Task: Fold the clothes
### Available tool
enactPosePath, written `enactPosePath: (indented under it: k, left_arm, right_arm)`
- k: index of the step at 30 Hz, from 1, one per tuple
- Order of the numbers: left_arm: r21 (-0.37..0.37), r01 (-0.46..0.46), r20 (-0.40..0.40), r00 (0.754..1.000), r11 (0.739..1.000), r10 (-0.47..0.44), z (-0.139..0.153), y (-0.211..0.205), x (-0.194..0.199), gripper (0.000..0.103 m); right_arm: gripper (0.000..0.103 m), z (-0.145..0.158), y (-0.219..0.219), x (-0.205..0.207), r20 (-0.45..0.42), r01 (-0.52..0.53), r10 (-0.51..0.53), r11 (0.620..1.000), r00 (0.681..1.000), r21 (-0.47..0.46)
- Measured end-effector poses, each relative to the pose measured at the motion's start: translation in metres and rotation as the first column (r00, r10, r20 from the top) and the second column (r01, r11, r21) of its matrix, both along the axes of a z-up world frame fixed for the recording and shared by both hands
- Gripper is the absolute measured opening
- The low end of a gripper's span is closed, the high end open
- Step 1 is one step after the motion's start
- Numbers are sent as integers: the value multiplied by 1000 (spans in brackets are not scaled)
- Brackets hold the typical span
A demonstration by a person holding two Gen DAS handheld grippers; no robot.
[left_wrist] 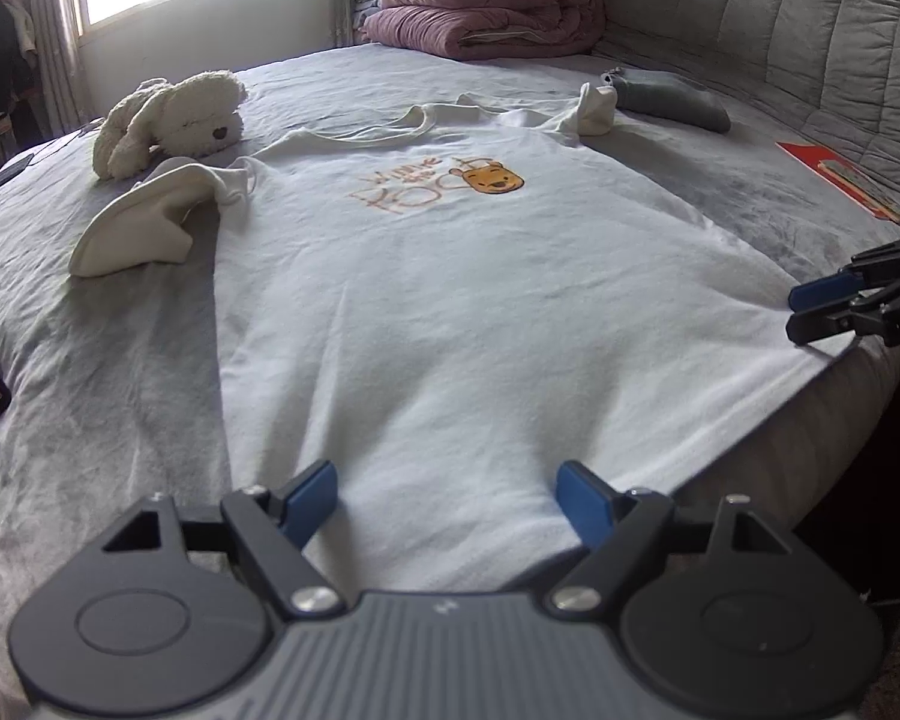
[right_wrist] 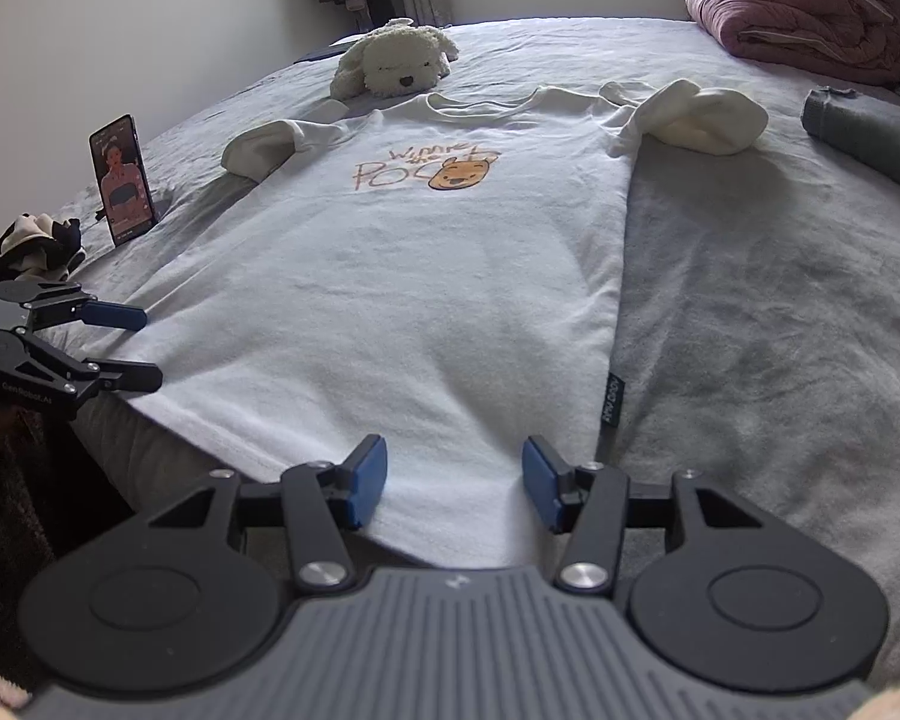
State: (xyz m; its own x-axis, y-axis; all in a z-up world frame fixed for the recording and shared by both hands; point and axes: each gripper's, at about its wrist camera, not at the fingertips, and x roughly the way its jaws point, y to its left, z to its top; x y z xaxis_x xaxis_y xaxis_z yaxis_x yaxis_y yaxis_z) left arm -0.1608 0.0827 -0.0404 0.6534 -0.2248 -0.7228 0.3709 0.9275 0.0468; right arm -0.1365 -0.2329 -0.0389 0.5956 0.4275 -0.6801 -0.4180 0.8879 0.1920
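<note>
Left wrist: white T-shirt (left_wrist: 426,300) spread print-up on the bed (left_wrist: 108,372), sleeves bunched; left claw (left_wrist: 447,501) released over the hem.

Right wrist: right claw (right_wrist: 453,483) likewise released at the hem corner. Might pinch the bedsheet too, dragging both.

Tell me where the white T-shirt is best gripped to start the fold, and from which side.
Probably at the bottom hem corners of the white T-shirt, coming in from the near bed edge. The shirt lies flat, print up, hem nearest both tools. The left tool and right tool are open over that hem, one toward each corner.
</note>
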Motion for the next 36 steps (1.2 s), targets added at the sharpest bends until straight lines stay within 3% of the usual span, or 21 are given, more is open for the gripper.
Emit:
enactPosePath:
  k: [3,10,21,29,31,36]
  left_arm:
    - [14,-3,29,1000,1000,3,11,-9,10,82]
    - [-50,9,78,997,999,-5,33,-48,61,83]
    - [-115,-65,84,994,991,74,28,-103,152,82]
    - [-235,-66,16,997,970,72,36,-143,237,78]
    - [-261,-82,1,996,962,85,37,-155,261,76]
    - [-326,-158,-53,987,932,149,30,-175,324,64]
  right_arm:
    - [59,10,-8,21,11,29,-30,999,1000,27]
    - [62,34,-27,71,34,96,-99,991,994,92]
    - [64,40,-63,157,29,179,-184,975,982,130]
    - [64,16,-109,196,-1,293,-301,929,954,224]
    - [64,9,-117,200,-32,301,-301,927,953,223]
    - [64,4,-135,196,8,311,-319,930,948,198]
